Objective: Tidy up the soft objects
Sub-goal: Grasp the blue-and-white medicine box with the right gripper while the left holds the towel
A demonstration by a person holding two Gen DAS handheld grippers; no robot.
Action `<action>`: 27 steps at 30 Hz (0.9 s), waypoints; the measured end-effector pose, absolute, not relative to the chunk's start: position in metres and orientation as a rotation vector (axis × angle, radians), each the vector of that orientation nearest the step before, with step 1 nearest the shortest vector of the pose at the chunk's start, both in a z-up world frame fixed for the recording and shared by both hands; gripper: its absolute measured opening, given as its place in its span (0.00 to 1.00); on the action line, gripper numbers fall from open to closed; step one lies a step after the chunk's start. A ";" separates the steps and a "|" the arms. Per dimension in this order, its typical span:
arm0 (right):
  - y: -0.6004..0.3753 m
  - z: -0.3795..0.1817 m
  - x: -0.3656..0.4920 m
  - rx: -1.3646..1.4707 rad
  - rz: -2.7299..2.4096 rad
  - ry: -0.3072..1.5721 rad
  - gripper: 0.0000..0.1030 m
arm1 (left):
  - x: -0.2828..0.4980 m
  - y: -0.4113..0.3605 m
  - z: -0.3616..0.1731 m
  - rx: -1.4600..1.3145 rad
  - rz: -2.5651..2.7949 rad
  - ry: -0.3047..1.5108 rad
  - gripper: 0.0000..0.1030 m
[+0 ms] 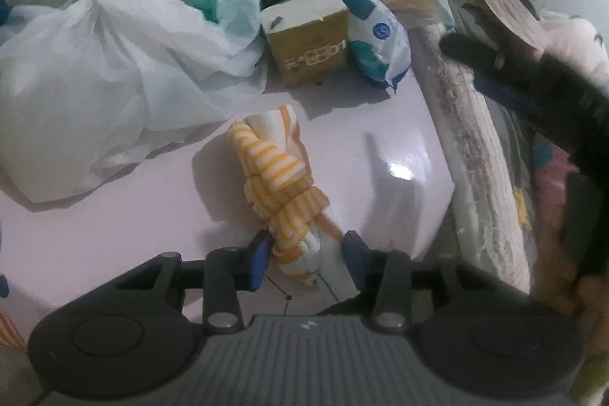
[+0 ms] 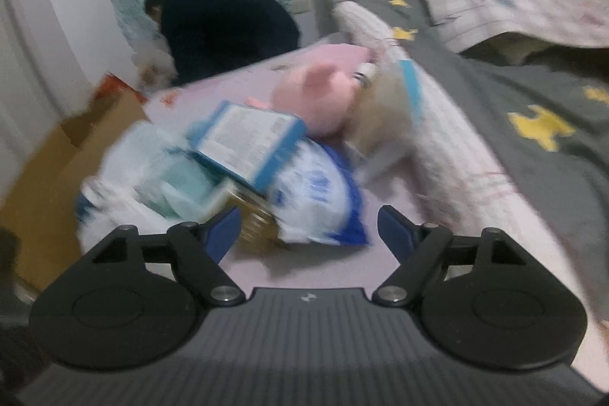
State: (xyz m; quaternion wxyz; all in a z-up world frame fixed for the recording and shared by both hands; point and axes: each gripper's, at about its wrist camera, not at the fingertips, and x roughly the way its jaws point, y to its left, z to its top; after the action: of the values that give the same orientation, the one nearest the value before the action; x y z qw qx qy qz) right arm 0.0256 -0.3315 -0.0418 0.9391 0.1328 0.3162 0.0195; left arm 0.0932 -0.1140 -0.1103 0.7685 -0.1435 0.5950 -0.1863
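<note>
Pale pink table (image 1: pixel 114 234) is seen under the left tool (image 1: pixel 306 259), whose jaws are set partly spread around the near end of the knotted orange-striped cloth (image 1: pixel 279 185) at lower centre; whether the pads press it cannot be told. A square bite on that end is advised, clear of the tied plastic bag (image 1: pixel 95 63) at upper left. The right tool (image 2: pixel 309 229) is held spread and empty.
</note>
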 end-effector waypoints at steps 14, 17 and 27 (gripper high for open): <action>-0.350 -0.071 0.130 0.551 0.095 0.685 0.51 | 0.095 -0.106 -0.114 -0.320 -0.418 1.290 0.39; -0.352 -0.075 0.131 0.572 0.092 0.671 0.36 | 0.094 -0.105 -0.114 -0.321 -0.419 1.287 0.39; -0.362 -0.059 0.097 0.583 0.114 0.574 0.22 | 0.089 -0.102 -0.114 -0.326 -0.404 1.277 0.39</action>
State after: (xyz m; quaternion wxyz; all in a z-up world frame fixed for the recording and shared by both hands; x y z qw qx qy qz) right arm 0.0972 -0.3617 -0.0588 0.9159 0.2832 0.2789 0.0555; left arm 0.0893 -0.1022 -0.1143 0.7718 -0.1502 0.5891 -0.1862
